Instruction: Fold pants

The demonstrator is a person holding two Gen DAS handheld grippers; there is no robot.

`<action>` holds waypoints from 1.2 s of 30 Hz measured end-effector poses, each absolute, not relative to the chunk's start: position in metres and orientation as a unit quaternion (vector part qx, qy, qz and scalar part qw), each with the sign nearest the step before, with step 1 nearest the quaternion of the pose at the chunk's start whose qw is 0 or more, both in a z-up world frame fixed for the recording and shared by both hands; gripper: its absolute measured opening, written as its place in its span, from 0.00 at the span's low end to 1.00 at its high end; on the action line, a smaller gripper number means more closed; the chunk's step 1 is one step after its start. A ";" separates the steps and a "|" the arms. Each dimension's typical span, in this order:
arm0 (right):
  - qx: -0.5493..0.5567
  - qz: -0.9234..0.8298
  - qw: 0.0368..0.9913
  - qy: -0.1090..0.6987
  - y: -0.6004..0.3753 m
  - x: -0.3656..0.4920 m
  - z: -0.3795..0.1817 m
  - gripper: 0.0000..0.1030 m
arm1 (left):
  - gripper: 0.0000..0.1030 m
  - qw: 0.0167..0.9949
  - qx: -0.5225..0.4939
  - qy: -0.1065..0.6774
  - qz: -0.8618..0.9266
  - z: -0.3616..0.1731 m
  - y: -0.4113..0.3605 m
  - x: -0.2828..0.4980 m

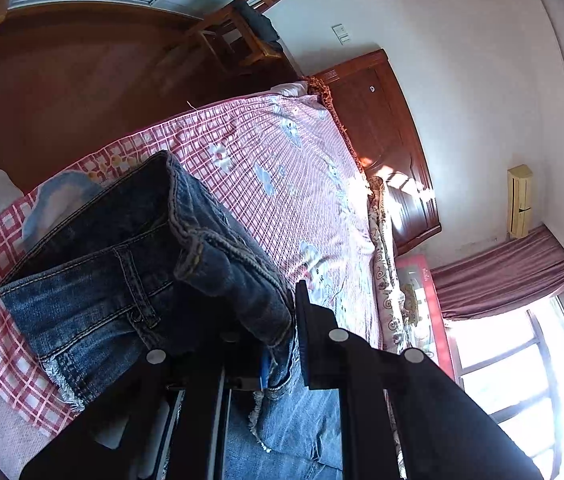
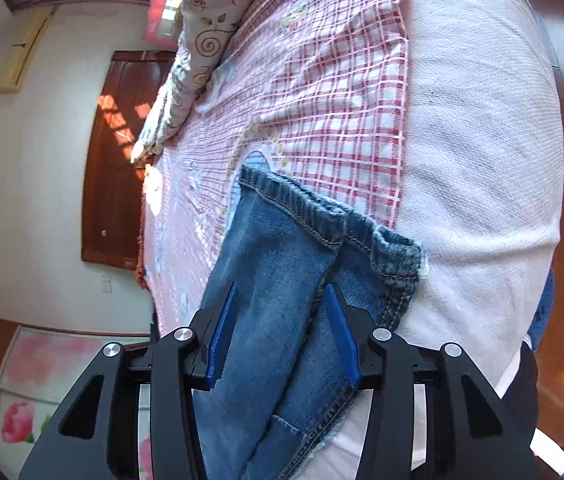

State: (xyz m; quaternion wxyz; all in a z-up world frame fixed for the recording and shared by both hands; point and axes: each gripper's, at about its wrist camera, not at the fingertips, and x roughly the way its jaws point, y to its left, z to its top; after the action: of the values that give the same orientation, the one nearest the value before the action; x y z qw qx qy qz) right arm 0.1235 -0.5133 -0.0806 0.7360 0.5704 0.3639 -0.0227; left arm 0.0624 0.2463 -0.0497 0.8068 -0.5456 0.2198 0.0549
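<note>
**Denim bunched in the left fingers, a leg panel between the right ones**

Blue denim fills the lower middle of both wrist views: one pair of pants point(image 1: 122, 272), jeans, lying on the bed point(image 1: 282, 168) over a pink-and-red checked sheet point(image 2: 345, 92). In the left wrist view the waistband end, with its belt loops and button, sits at lower left, and a thick doubled roll of cloth rises towards the frame's centre.

The left gripper point(image 1: 282, 344) has its fingers drawn narrow and pinched on that roll of denim, which is bunched up against the visible black finger. The right gripper point(image 2: 282, 332) stands partly open, its two blue-padded fingers point(image 2: 222, 336) straddling a paler leg panel with a stitched hem at upper centre; whether the pads actually press the cloth cannot be told, and gaps seem to show on both sides.

The denim looks heavy for clothing, soft but with body: it should drape and hold a crease, and is neither slippery nor fragile. The thick seams, hems and waistband look like the surest places to take hold, since a single layer mid-panel would likely slide or pull up only one ply.

Counted: one pair of pants, two grippers, one checked sheet, one floral bolster point(image 2: 202, 40) along the bed's far edge.
</note>
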 end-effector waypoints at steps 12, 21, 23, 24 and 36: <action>0.513 -0.017 0.773 0.374 -0.508 0.156 -0.079 0.01 | 0.07 0.812 -0.532 0.229 0.075 -0.050 0.248 0.065; 0.519 0.046 0.785 0.335 -0.526 0.128 -0.050 0.01 | 0.06 0.853 -0.483 0.193 0.043 -0.025 0.251 0.018; 0.511 0.013 0.772 0.376 -0.533 0.119 -0.086 0.01 | 0.06 0.841 -0.471 0.256 0.073 -0.063 0.254 0.006; 0.502 0.003 0.769 0.396 -0.531 0.116 -0.102 0.01 | 0.06 0.835 -0.461 0.287 0.090 -0.080 0.253 0.003; 0.462 0.020 0.792 0.399 -0.524 0.110 -0.084 0.01 | 0.07 0.845 -0.420 0.306 0.124 -0.073 0.253 0.005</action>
State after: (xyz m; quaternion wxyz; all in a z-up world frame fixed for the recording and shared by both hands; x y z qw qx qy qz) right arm 0.1100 -0.5242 -0.0840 0.7919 0.4619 0.3989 0.0199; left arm 0.0051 0.2525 -0.0727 0.8451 -0.4204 0.3060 0.1244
